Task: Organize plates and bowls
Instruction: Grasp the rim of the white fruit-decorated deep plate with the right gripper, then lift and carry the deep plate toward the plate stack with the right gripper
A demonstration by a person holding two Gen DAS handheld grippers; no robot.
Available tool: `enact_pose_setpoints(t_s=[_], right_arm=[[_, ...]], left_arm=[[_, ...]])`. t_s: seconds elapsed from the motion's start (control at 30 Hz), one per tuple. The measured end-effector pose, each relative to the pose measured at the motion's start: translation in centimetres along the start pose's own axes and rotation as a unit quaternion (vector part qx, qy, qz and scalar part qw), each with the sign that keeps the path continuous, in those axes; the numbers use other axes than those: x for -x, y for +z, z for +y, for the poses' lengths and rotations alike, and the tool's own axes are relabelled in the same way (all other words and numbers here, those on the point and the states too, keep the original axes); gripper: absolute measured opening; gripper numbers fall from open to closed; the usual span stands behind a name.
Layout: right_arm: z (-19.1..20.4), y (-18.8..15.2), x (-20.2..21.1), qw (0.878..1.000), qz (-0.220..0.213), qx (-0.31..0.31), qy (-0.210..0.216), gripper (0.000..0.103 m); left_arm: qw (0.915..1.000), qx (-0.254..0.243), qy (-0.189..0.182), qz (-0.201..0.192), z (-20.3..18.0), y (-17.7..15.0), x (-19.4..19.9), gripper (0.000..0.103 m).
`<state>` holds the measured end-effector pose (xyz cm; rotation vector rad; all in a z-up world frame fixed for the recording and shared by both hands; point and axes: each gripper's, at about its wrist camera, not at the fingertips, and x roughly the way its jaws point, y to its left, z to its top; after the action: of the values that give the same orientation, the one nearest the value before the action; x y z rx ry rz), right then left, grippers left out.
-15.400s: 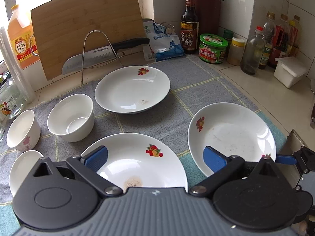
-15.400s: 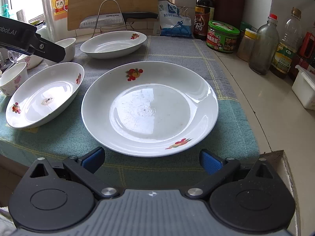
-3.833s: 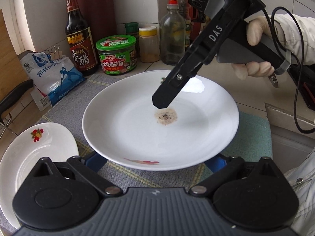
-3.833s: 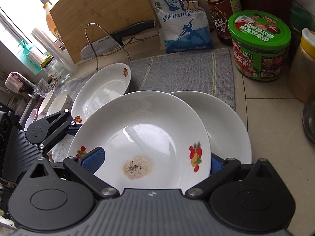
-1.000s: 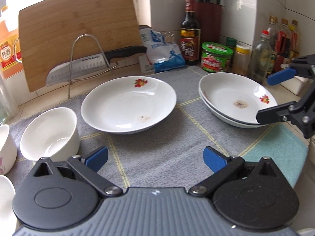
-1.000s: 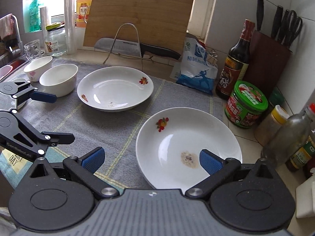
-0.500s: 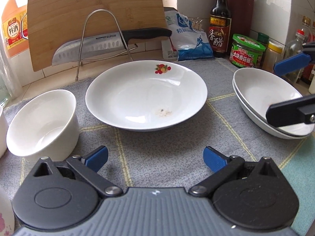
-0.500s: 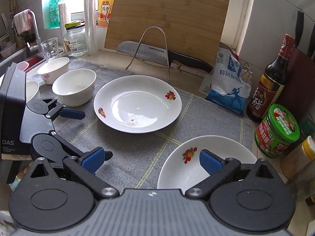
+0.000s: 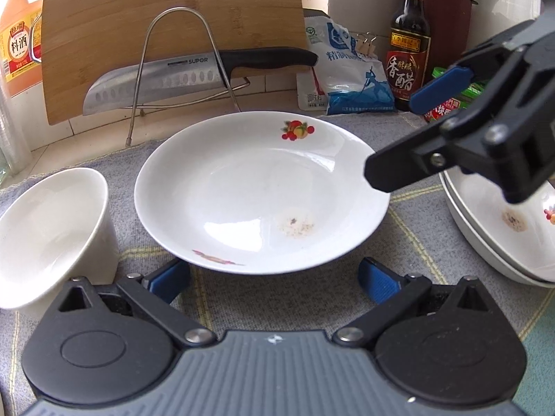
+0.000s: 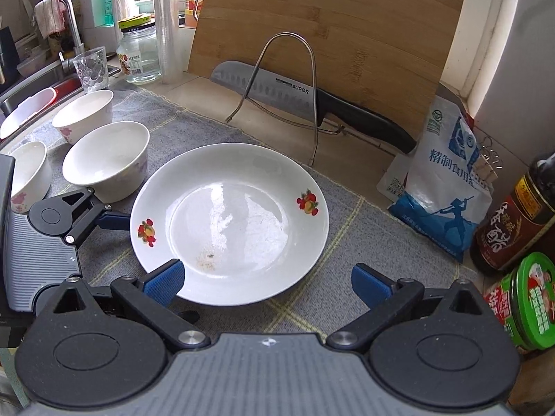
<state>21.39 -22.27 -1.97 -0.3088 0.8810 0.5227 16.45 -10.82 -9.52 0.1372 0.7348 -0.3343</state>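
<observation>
A white plate with fruit motifs and a brown smear lies on the grey cloth. My left gripper stands open at its near rim, one blue pad on each side. My right gripper hangs open over the plate's right edge. From the right wrist view the same plate sits between the open right gripper's pads, and a left gripper finger touches its left rim. Two stacked plates rest at the right. Three white bowls stand at the left.
Behind the plate stand a bamboo cutting board and a knife on a wire rack. A salt bag, vinegar bottle and green jar line the right. A glass and a sink tap are far left.
Both grippers have closed in on the lone plate. The right one swung left, away from the two stacked plates.
</observation>
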Motion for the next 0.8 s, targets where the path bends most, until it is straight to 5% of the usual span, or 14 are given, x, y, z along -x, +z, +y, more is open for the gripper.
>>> enact_pose_setpoints(t_s=[0.8], right_arm=[[-6.0, 6.6, -11.1, 0.982, 0.065, -0.025, 0.176, 0.103]], left_arm=[[0.9992, 0.026, 0.028, -0.012, -0.4, 0.3, -0.3, 0.103]])
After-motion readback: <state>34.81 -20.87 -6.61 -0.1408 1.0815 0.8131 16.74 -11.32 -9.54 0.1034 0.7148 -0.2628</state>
